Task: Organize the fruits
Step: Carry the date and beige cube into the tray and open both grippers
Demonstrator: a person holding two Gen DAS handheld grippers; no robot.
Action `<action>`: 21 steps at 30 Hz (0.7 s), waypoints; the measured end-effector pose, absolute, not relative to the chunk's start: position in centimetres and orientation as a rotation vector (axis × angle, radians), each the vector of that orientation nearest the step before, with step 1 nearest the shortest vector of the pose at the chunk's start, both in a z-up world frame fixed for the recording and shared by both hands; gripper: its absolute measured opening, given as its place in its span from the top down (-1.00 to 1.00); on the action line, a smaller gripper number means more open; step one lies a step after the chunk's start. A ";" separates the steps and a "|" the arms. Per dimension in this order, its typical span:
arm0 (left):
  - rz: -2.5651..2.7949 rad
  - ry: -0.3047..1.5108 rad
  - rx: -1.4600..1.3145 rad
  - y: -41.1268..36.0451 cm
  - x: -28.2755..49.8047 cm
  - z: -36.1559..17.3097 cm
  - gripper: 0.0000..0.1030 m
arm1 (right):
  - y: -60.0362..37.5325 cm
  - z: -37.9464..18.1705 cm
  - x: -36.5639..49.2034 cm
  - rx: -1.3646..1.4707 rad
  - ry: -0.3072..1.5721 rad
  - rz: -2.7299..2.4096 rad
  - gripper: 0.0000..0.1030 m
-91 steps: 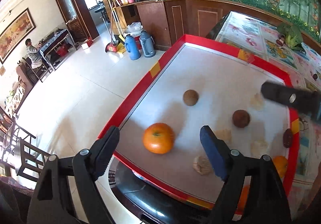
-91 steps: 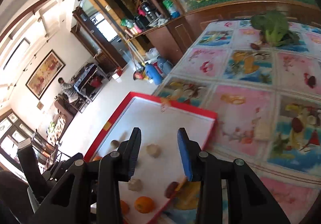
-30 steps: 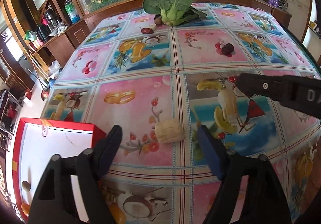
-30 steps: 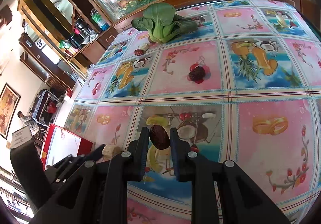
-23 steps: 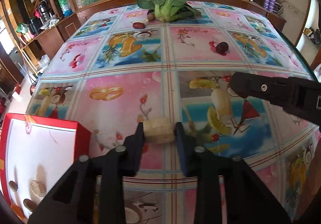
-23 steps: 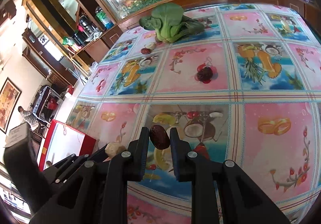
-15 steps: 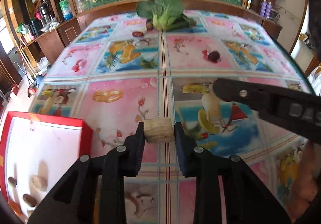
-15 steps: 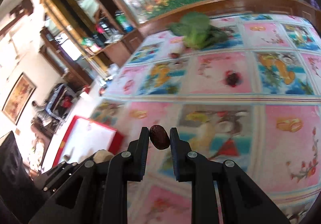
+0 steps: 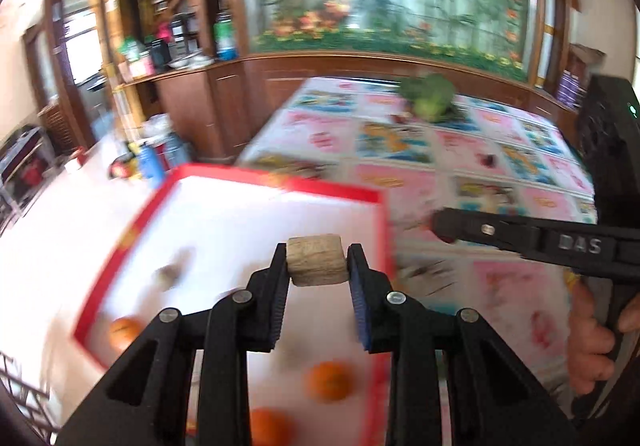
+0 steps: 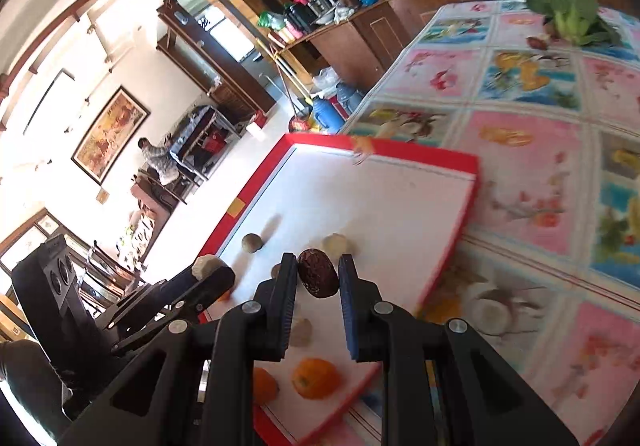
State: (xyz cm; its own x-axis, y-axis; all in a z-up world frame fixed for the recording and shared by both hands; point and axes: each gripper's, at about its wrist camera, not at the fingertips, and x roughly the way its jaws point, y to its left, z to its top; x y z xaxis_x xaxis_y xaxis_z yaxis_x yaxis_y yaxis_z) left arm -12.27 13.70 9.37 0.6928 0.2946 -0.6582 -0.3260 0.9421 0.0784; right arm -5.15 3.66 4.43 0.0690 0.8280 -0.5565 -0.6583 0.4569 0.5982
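Note:
My left gripper is shut on a beige cylindrical fruit piece and holds it above the white tray with the red rim. My right gripper is shut on a dark brown date-like fruit, above the same tray. Oranges, a round brown fruit and pale pieces lie in the tray. The right gripper shows at the right of the left wrist view. The left gripper shows at the lower left of the right wrist view.
The table has a colourful fruit-print cloth. A green leafy vegetable and small dark fruits lie at its far end. A wooden cabinet and blue jugs stand beyond the tray. The left wrist view is motion-blurred.
Both grippers have swung left from the tablecloth to over the red-rimmed tray, each still holding its fruit.

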 end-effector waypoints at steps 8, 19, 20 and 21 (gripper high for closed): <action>0.486 0.789 -0.126 20.6 -14.6 7.0 0.40 | 6.3 2.3 -6.5 -0.001 0.968 1.045 0.63; 0.562 0.868 -0.129 22.7 -13.6 4.3 0.40 | 6.7 1.5 -7.5 -0.126 0.939 1.021 0.60; 0.571 0.875 -0.129 22.7 -13.6 4.1 0.40 | 6.6 1.6 -7.5 -0.127 0.936 1.019 0.60; 0.576 0.879 -0.128 22.8 -13.7 4.0 0.39 | 6.6 1.7 -7.6 -0.126 0.933 1.018 0.60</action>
State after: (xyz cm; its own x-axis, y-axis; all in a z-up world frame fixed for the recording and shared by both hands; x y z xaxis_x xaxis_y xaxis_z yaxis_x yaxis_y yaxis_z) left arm -13.68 22.77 3.99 0.4976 0.4231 -0.7572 -0.5254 0.8416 0.1249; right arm -7.56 6.59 1.69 0.1898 0.6717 -0.7161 -0.7715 0.5532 0.3143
